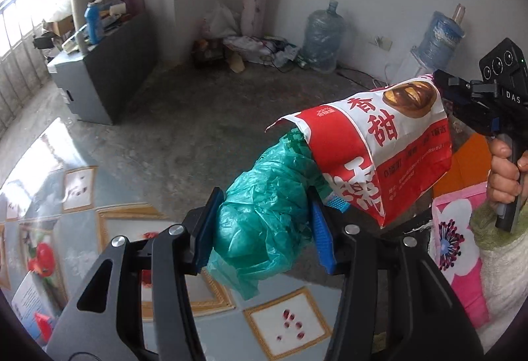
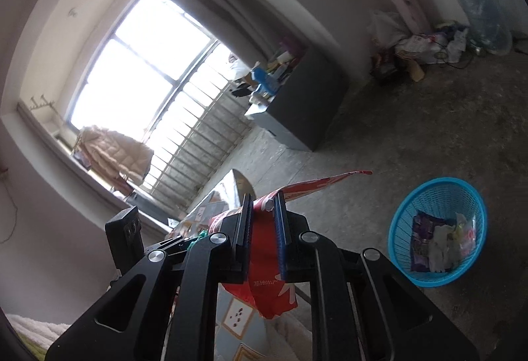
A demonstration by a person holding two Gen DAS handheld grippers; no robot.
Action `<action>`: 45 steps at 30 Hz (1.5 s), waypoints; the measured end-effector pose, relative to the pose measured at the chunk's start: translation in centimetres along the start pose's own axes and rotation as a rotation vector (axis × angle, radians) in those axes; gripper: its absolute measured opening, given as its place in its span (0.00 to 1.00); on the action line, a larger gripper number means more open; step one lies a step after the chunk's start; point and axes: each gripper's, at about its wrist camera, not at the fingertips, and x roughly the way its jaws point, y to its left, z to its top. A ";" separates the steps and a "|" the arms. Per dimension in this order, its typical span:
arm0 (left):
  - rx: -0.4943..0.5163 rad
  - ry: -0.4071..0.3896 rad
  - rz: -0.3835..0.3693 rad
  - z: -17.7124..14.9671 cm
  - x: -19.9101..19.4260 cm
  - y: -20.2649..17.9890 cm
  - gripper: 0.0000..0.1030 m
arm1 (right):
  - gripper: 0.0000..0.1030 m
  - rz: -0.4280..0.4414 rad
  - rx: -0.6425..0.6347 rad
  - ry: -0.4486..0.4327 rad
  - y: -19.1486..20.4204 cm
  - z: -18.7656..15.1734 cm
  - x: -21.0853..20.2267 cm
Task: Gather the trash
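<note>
Two pieces are in hand, left gripper point(image 1: 264, 225) jaws pinching crumpled green plastic bag point(image 1: 264, 215), right gripper point(image 2: 264, 229) jaws clamping red-and-white paper bag point(image 1: 379, 146), blue mesh basket point(image 2: 439, 189) already part-filled.

Both wrist views look along their claws, sharing the cabinet point(image 1: 99, 77)

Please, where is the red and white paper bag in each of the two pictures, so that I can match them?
Left wrist view: the red and white paper bag is right of centre, over the green plastic bag, its far end at the right gripper.
Right wrist view: the bag is low at centre, pinched between the right gripper's pads.
Shared landmark: the big water bottle by the wall.
</note>
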 end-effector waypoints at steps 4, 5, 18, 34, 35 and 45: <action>0.050 0.083 -0.022 2.1 5.8 -2.2 0.46 | 0.13 -0.034 0.146 -0.023 -6.7 -0.2 -0.5; 0.054 0.103 -0.029 2.8 7.2 -2.6 0.46 | 0.13 -0.030 0.190 -0.026 -8.3 -0.4 -0.4; 0.007 0.356 -0.011 5.2 25.0 -5.3 0.61 | 0.41 -0.264 0.657 -0.001 -29.3 -6.5 5.7; -0.131 0.152 -0.046 5.8 15.1 -4.1 0.63 | 0.44 -0.485 0.606 -0.044 -27.7 -8.0 4.0; -0.137 0.124 -0.048 5.5 13.3 -3.9 0.64 | 0.45 -0.501 0.569 -0.043 -26.4 -7.4 4.0; -0.249 -0.127 0.057 -1.6 -3.7 0.3 0.68 | 0.54 -0.537 0.033 0.040 -8.8 -4.3 5.6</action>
